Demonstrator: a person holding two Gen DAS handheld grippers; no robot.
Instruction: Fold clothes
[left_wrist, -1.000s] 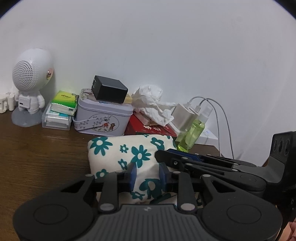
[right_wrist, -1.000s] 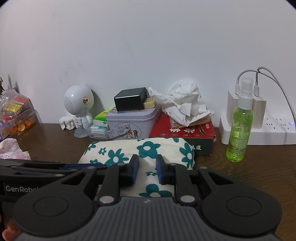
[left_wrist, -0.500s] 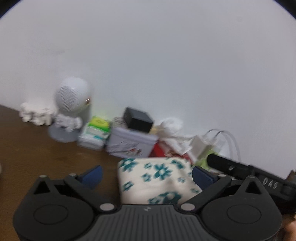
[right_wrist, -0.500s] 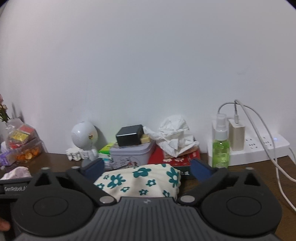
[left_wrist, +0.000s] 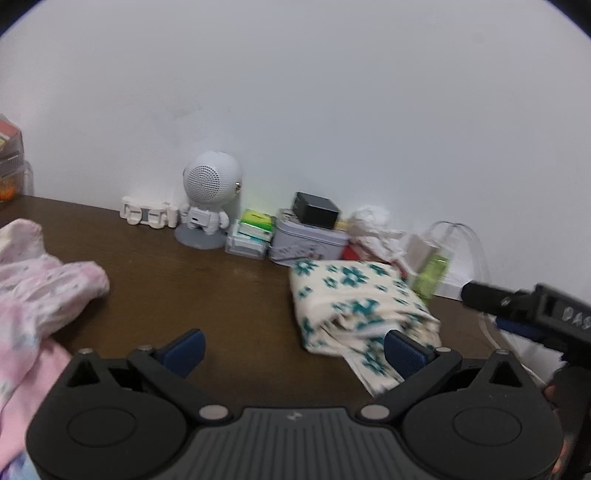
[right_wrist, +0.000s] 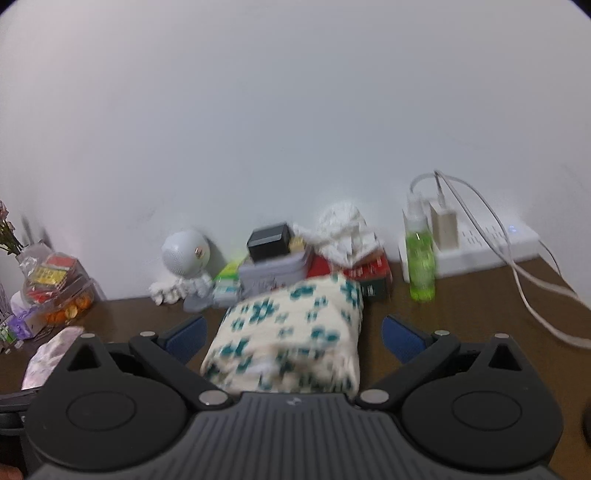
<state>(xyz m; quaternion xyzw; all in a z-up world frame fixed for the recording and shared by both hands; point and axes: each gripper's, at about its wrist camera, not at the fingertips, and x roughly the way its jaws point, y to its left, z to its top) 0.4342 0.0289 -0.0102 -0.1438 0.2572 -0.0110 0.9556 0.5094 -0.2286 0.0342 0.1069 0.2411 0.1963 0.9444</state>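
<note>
A folded cream cloth with teal flowers (left_wrist: 354, 302) lies on the brown table (left_wrist: 207, 295), to the right in the left wrist view and straight ahead in the right wrist view (right_wrist: 291, 343). My left gripper (left_wrist: 293, 350) is open and empty, to the left of the cloth. My right gripper (right_wrist: 293, 338) is open and empty, pulled back, with the folded cloth lying ahead between its spread fingers. A crumpled pink garment (left_wrist: 40, 295) lies at the left; its edge also shows in the right wrist view (right_wrist: 51, 354).
Along the wall stand a white robot speaker (left_wrist: 210, 199), small boxes (left_wrist: 253, 232), a grey tin (left_wrist: 310, 240) with a black charger, crumpled tissue (right_wrist: 347, 229), a green spray bottle (right_wrist: 419, 254), a power strip with cables (right_wrist: 487, 247) and a snack bag (right_wrist: 51, 288).
Both grippers were shut on the folded flowered cloth; they have opened, let it go and pulled back. The left gripper has also swung left, bringing the pink garment into view.
</note>
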